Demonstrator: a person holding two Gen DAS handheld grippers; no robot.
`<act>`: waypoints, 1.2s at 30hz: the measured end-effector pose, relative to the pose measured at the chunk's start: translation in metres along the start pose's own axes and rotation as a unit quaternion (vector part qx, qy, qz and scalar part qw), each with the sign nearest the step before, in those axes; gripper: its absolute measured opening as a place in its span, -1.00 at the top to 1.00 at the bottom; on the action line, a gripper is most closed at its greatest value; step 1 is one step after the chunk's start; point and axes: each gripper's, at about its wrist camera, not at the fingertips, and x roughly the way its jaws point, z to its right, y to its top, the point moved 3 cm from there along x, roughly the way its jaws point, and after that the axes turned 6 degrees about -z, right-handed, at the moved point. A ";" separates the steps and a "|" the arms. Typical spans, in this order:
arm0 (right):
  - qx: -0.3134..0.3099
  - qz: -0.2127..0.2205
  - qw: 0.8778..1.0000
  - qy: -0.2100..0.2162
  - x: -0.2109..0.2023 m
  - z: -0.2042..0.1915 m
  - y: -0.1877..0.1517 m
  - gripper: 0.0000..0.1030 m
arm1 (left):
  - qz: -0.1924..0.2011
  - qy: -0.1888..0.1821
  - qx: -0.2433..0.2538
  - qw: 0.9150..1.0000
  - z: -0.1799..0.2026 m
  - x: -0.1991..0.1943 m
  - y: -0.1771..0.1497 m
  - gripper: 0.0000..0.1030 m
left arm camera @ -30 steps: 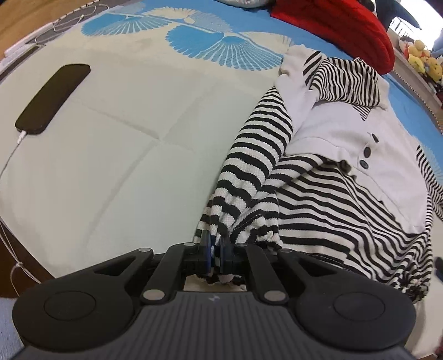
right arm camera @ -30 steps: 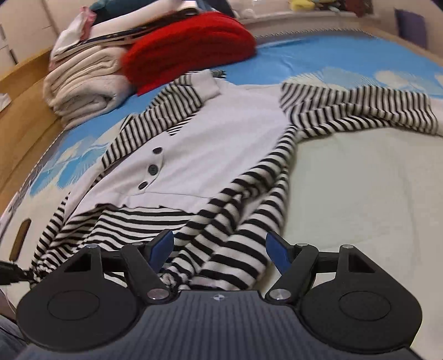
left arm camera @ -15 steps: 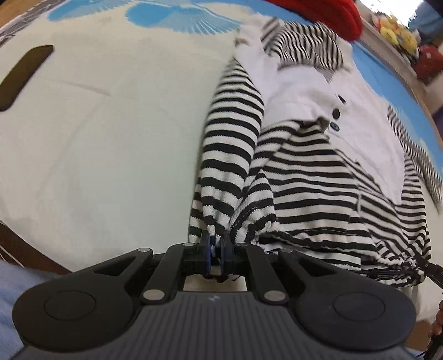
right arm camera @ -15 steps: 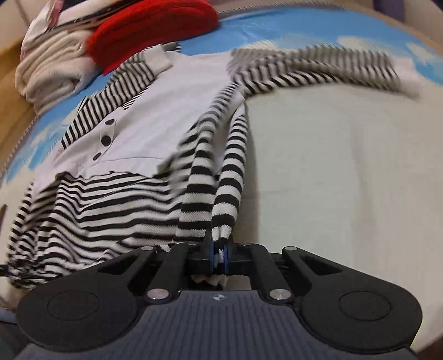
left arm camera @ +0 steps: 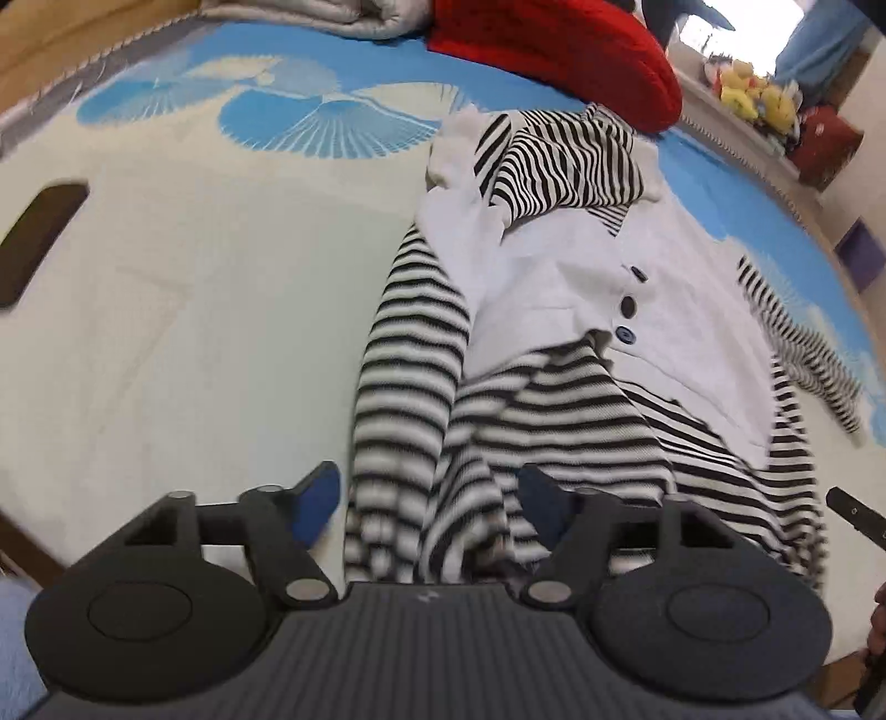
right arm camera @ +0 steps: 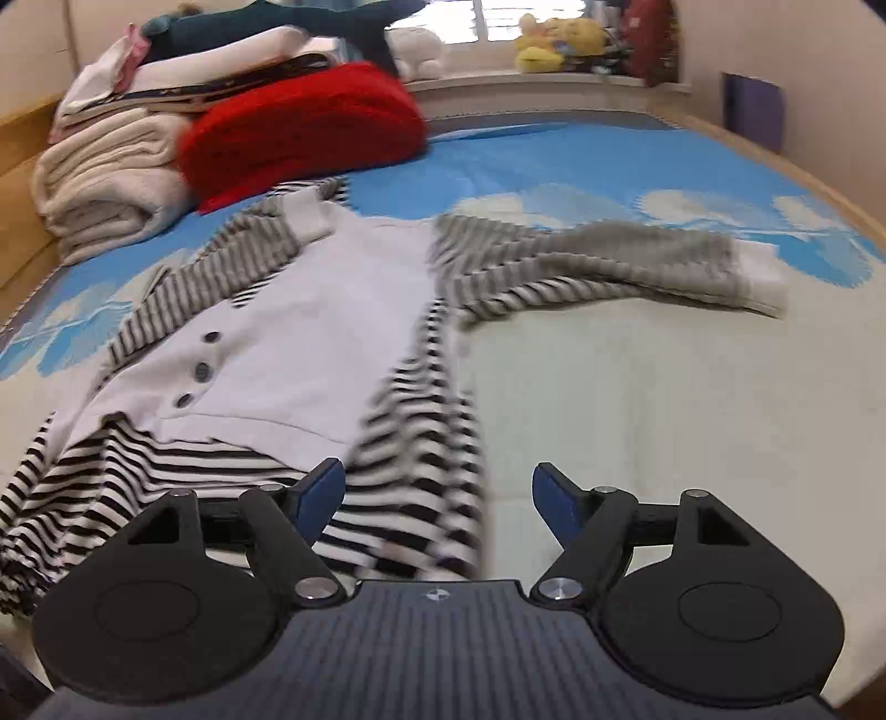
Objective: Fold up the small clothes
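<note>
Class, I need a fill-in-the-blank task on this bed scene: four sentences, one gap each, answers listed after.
1. The top is white with black and white ____.
2. It shows ____ dark buttons.
3. The pillow beyond the top is ____.
4. Both the left gripper and the right gripper stand ____.

Answers: stripes; three; red; open

Counts, relative to the striped top (left arm camera: 559,354): 1 top with 3 dark buttons (left arm camera: 627,306) and 2 striped sleeves, 1 red cushion (left arm camera: 554,50) beyond its collar, 1 dark phone (left arm camera: 33,243) far left, 1 folded cream stack (right arm camera: 111,188) beside the cushion.
</note>
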 end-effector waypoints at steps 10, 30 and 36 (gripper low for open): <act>0.030 -0.050 0.997 -0.058 0.022 0.038 -0.005 0.87 | -0.053 0.021 -0.011 0.998 -0.015 0.048 -0.008 0.17; 0.205 0.027 0.978 -0.020 0.031 0.037 0.091 -0.47 | 0.042 -0.079 0.106 0.990 0.216 0.113 0.250 -0.99; 0.189 0.006 0.982 -0.018 0.039 0.032 0.087 -0.47 | -0.004 -0.029 0.135 0.990 0.286 0.237 0.297 -0.99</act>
